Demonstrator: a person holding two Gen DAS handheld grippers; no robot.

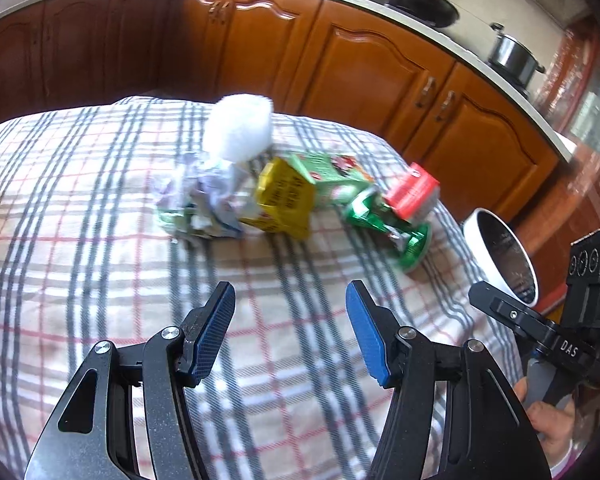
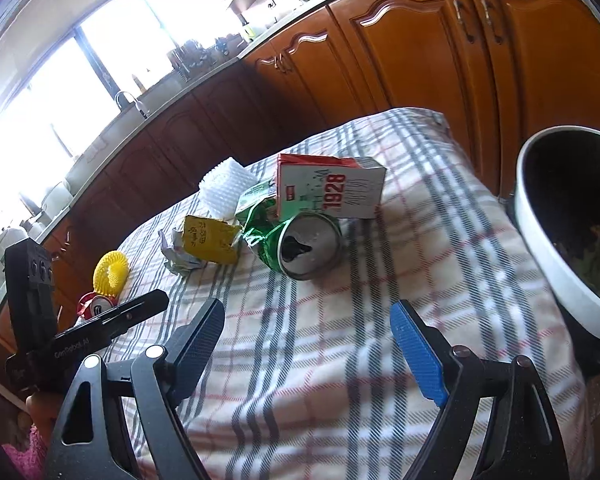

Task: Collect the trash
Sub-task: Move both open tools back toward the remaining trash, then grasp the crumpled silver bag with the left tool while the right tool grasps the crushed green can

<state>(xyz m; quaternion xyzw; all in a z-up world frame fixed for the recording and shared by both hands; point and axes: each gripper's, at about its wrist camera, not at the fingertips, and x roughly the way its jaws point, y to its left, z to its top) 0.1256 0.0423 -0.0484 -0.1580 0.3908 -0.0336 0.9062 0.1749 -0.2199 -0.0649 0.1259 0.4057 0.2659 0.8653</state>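
**Reading the labels on the trash pile**

Lying on its side on the checked cloth of the bench, the crushed green can points its opened top toward the right gripper, long axis running away from it. Behind it lies a red-and-white carton printed "1928", beside a yellow box whose writing is unreadable. Both the right gripper and the left gripper have their fingers spread, pinching nothing. "DAS" marks the right gripper's body.
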